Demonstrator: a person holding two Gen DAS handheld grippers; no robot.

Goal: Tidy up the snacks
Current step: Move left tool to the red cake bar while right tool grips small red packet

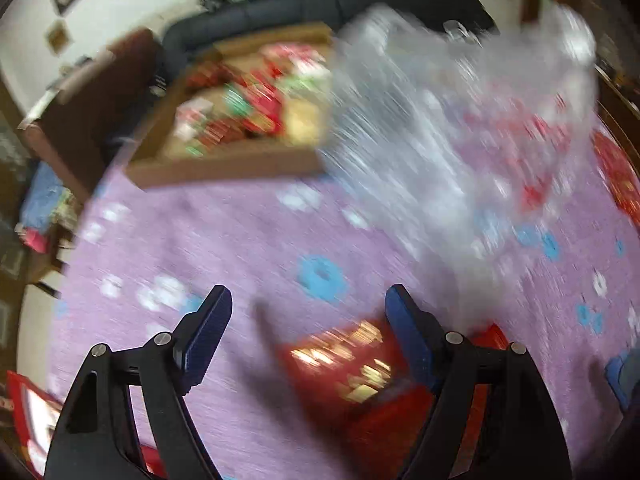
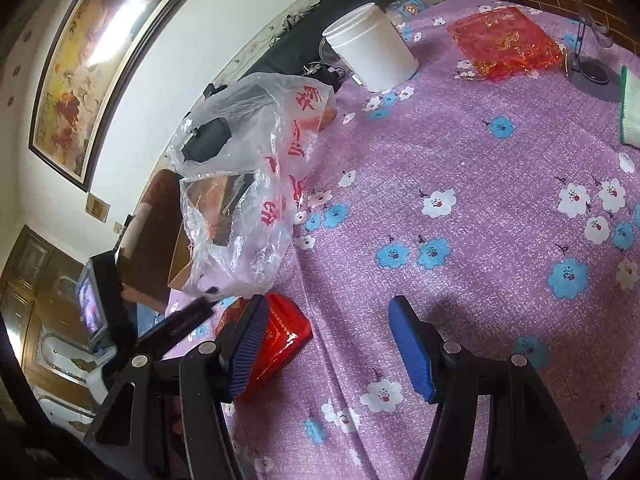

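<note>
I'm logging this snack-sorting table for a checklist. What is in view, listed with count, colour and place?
tablecloth: one, purple with flowers, covers the table
plastic bag: one, clear with red print, table's left edge
red snack packet: one, near edge, beside the left tongs' reach
white tub: one, far side
red flat pack: one, far right
cardboard box: one, brown, full of snacks, far end
left tongs: black, blue pads, open
right tongs: same, open, empty

A table under a purple flowered cloth [image 2: 460,152] fills the frame; on it a white tub [image 2: 372,48] at top centre, a red packet [image 2: 506,40] upper right, a plastic bag [image 2: 248,184] and another red packet [image 2: 280,336] at left
</note>
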